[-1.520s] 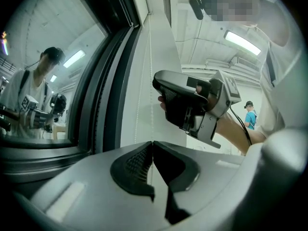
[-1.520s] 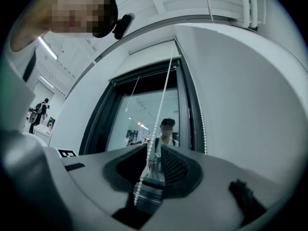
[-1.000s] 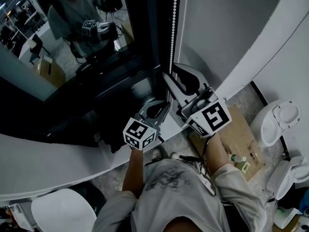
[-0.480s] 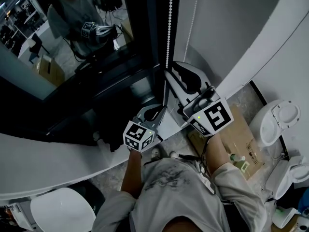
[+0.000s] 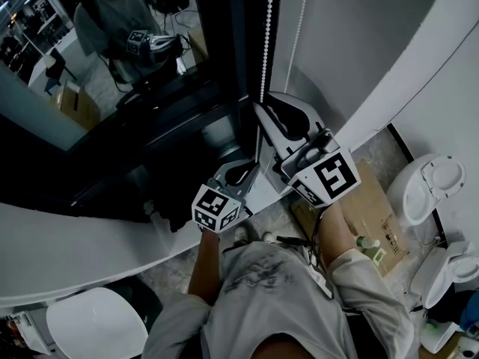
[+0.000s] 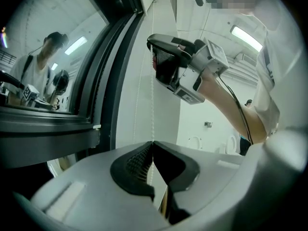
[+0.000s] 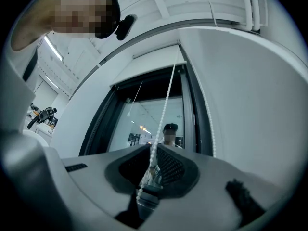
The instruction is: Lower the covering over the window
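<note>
Jaws of the left gripper (image 6: 153, 146) stay pinched on the bead chain (image 6: 153, 105) and have sunk slightly beneath the right gripper (image 7: 153, 148), clamped on it higher up, a small pull that leaves the window (image 7: 144, 114) beyond them largely bare.

You hold two grippers, left gripper (image 5: 253, 163), right gripper (image 5: 263, 109); one cord (image 5: 266, 36), two strands; one window (image 5: 112, 73); one cardboard sheet (image 5: 378, 208)

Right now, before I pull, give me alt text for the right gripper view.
The right gripper has its jaws closed on a white bead chain that runs up toward the top of a dark-framed window. A second strand hangs free to the right, beside the white wall.
</note>
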